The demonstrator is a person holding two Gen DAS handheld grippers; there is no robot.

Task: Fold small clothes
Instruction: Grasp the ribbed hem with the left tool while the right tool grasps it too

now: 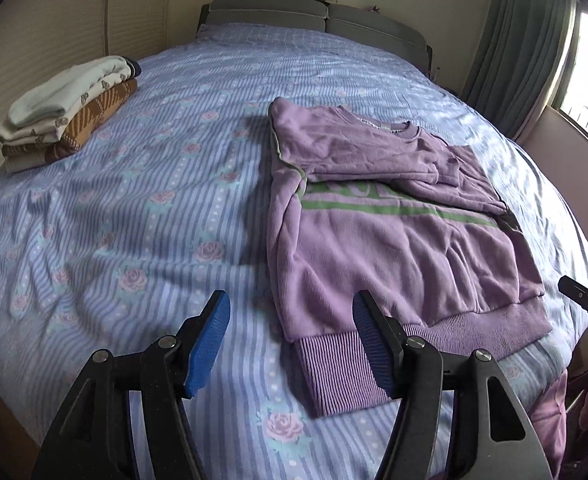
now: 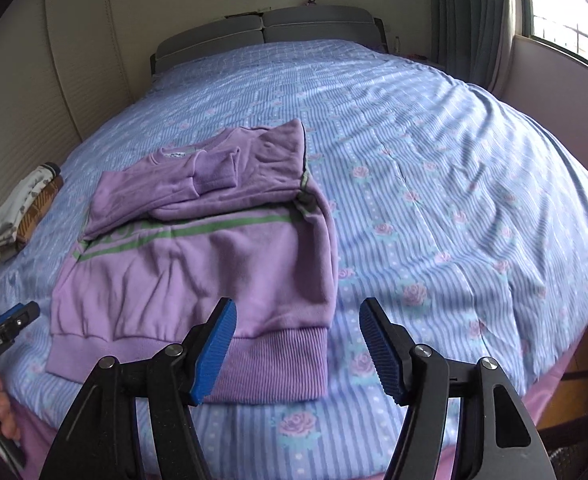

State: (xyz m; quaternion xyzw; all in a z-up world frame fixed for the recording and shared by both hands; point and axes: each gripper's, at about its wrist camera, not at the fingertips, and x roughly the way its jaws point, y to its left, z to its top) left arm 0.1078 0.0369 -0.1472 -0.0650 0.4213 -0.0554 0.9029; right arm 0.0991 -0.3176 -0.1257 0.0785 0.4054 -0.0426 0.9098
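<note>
Lying flat on blue striped rose-print bedspread [image 1: 134, 208]: purple green-striped sweatshirt [image 1: 378, 236], sleeves folded across chest, lettering partly hidden. Folded clothes stack [image 1: 66, 108] at 10 o'clock. Left gripper [image 1: 292, 344], right gripper [image 2: 298, 350]: jaws spread, empty.

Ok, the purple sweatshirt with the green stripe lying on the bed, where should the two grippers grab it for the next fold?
Probably the ribbed hem of the purple sweatshirt, one corner each, coming from the near bed edge. The hem lies flat, closest to both the open left gripper and the open right gripper, and the sleeves are already folded in.
</note>
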